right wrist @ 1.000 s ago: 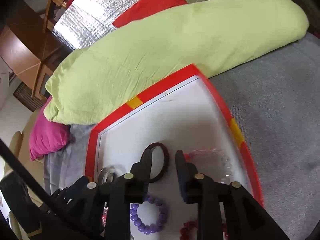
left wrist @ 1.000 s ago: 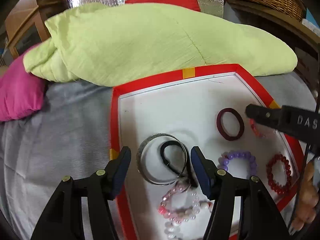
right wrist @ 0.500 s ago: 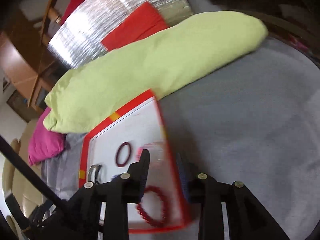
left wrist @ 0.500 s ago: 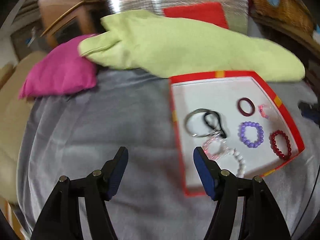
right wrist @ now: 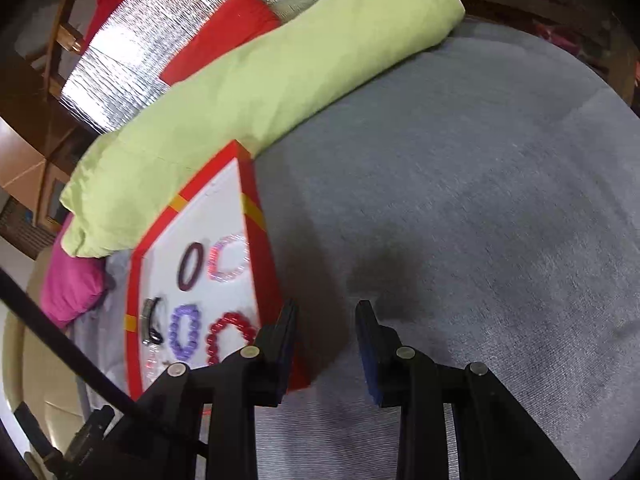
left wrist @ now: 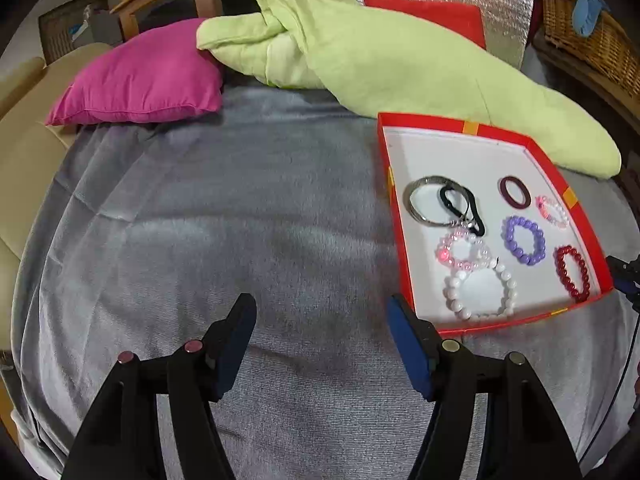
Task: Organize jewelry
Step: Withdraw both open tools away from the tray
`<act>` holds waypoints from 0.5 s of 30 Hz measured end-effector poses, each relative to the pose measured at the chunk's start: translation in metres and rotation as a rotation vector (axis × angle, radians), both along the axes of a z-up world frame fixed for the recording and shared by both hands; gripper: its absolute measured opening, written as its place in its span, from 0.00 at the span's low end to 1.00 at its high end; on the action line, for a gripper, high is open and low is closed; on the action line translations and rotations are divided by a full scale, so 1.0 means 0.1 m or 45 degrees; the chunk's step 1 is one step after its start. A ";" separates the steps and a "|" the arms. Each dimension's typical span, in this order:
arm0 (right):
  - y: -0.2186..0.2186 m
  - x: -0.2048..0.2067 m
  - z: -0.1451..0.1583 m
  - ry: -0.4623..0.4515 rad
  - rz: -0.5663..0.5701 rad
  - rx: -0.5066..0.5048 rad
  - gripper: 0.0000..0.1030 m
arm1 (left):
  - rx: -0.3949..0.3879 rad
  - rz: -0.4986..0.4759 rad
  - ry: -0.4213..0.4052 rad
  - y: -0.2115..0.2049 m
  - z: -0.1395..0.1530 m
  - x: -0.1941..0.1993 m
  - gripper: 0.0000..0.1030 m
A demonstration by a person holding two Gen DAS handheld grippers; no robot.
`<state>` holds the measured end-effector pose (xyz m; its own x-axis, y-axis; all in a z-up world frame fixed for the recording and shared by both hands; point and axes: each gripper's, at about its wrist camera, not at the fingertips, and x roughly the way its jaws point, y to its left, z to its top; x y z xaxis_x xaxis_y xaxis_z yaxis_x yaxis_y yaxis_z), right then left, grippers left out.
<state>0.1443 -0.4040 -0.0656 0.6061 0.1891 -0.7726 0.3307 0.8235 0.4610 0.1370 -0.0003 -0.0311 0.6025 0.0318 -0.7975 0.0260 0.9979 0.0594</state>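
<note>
Your bed cover (left wrist: 224, 216) lies bare under both tools, and the red tray (left wrist: 460, 126) with all the jewelry sits ahead and to the right of your left gripper (left wrist: 320, 330), just beyond its right finger (left wrist: 404, 334). Both grippers are empty: the left one spread wide, the right gripper (right wrist: 326, 330) about half open, each holding nothing and hovering over cloth off the tray.

The sorting looks nearly finished, so judge what is left before you reach in. The right column looks tidy: the maroon ring (left wrist: 515, 191), the purple beads (left wrist: 524, 240) and the red beads (left wrist: 572, 278) lie apart. The silver bangle (left wrist: 436, 204), the black loop (left wrist: 460, 208) and the pink beads (left wrist: 464, 252) overlap, and the white beads (left wrist: 480, 290) touch the pink. If you separate them, come in from above, close on 1 strand only, and lift slowly so a neighbor does not drag along.

The left view shows the whole tray and that tangle. The right view sees the tray (right wrist: 256, 216) left of its left finger (right wrist: 286, 330), edge-on and blurred, with the tangle mostly hidden behind the tool, but it alone shows the open cloth (right wrist: 480, 200) to the tray's right.
</note>
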 end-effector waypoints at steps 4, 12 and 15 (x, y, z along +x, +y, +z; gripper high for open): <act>0.09 0.05 -0.03 0.019 0.047 -0.004 0.31 | 0.041 -0.027 0.015 -0.07 -0.05 0.03 0.67; 0.17 0.05 -0.02 0.032 0.094 -0.053 0.31 | 0.123 -0.052 -0.028 -0.13 -0.01 0.02 0.67; 0.17 0.01 0.02 0.028 0.088 -0.086 0.31 | 0.150 -0.042 -0.082 -0.14 0.06 -0.05 0.67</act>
